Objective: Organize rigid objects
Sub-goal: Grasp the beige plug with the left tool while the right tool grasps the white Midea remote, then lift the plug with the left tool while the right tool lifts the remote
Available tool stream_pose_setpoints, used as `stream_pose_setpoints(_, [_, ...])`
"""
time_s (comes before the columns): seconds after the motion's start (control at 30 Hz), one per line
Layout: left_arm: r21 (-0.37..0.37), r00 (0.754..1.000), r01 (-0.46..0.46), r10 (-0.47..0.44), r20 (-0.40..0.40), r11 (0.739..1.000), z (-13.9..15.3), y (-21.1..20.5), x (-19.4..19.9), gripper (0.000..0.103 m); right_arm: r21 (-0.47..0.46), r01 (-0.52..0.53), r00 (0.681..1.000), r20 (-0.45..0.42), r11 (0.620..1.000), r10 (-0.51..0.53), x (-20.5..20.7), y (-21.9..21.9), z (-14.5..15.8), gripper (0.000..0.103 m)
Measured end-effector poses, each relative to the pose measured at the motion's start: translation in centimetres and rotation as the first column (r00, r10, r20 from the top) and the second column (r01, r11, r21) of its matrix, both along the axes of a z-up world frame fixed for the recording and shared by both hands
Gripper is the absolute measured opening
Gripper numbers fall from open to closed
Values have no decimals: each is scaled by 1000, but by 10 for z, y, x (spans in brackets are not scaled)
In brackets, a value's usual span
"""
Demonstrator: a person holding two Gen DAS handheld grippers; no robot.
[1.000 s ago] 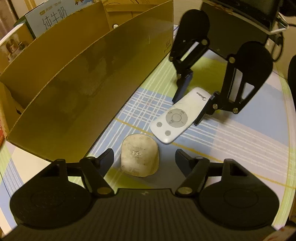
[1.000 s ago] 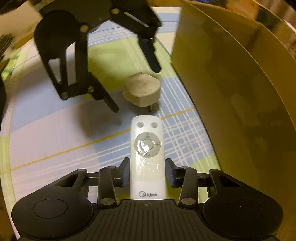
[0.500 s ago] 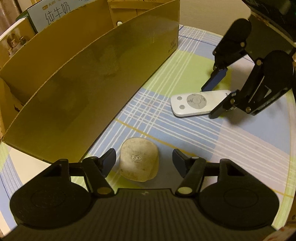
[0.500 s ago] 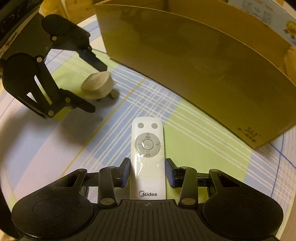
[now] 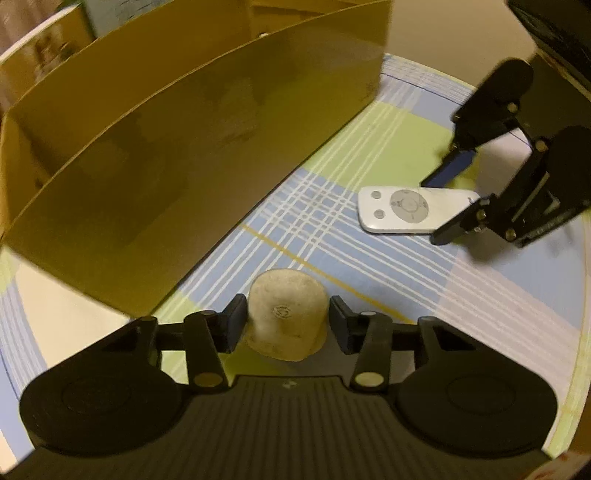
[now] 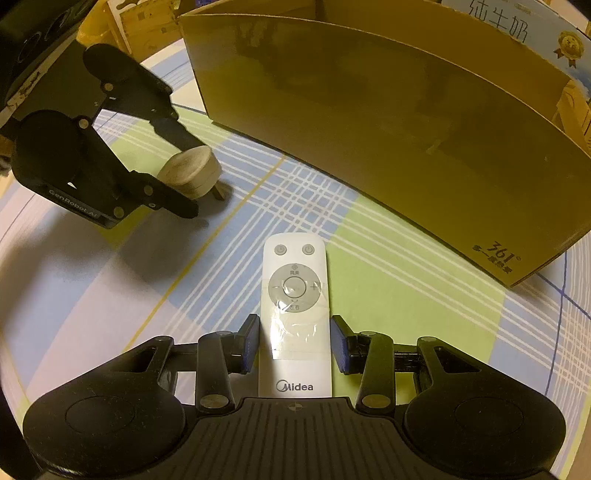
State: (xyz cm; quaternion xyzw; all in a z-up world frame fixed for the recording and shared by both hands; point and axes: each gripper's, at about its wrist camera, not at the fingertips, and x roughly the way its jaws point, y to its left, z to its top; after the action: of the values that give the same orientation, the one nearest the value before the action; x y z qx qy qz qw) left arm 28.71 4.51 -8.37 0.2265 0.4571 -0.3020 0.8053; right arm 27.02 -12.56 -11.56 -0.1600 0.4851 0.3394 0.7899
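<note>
A beige plug adapter [image 5: 284,306] rests on the plaid tablecloth between the fingers of my left gripper [image 5: 287,318]. Its jaws are closing, and both pads touch the adapter's sides. From the right wrist view the same adapter [image 6: 192,170] sits tilted on its prongs inside the left gripper [image 6: 188,177]. My right gripper [image 6: 294,339] is shut on the lower half of a white Midea remote [image 6: 295,288], whose button end points toward the box. In the left wrist view the remote [image 5: 402,210] is held low over the cloth by the right gripper [image 5: 443,206].
A long open cardboard box [image 5: 184,147] stands along the far side of the table, its near wall [image 6: 369,110] tall. Behind it is a milk carton [image 6: 517,29] with printed characters. The tablecloth [image 5: 369,295] shows between the two grippers.
The left jaws have narrowed from wide apart onto the adapter. The right gripper rolled and swung away with the remote, which now lies farther from the adapter and turned sideways.
</note>
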Motion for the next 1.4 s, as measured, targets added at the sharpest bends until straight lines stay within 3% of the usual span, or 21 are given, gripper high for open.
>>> stream_pose_setpoints(0.2, [-5,994,-106,106,-22,994,1,1,-8,41,7,20,1000,6,1000,-20,-2,-1,0,38])
stream_pose_setpoints(0.47, [-23,992,-125,125,20,992,-2,2,-11,41,59,50,999,19,997,-51,-5,-8,1,38])
stream_pose_setpoints(0.73, [-97,985,-157,163,58,983,-1,11,-17,41,102,82,996,29,991,-86,-6,-13,2,38])
stream_pose_setpoints(1.07, [-55,987,-118,123,99,992,-6,7,-28,43,105,94,994,47,990,-100,-3,-10,-2,40])
stream_pose_setpoints(1.4, [-90,980,-166,175,99,982,-8,11,-32,41,133,144,986,65,981,-154,-5,-10,-5,40])
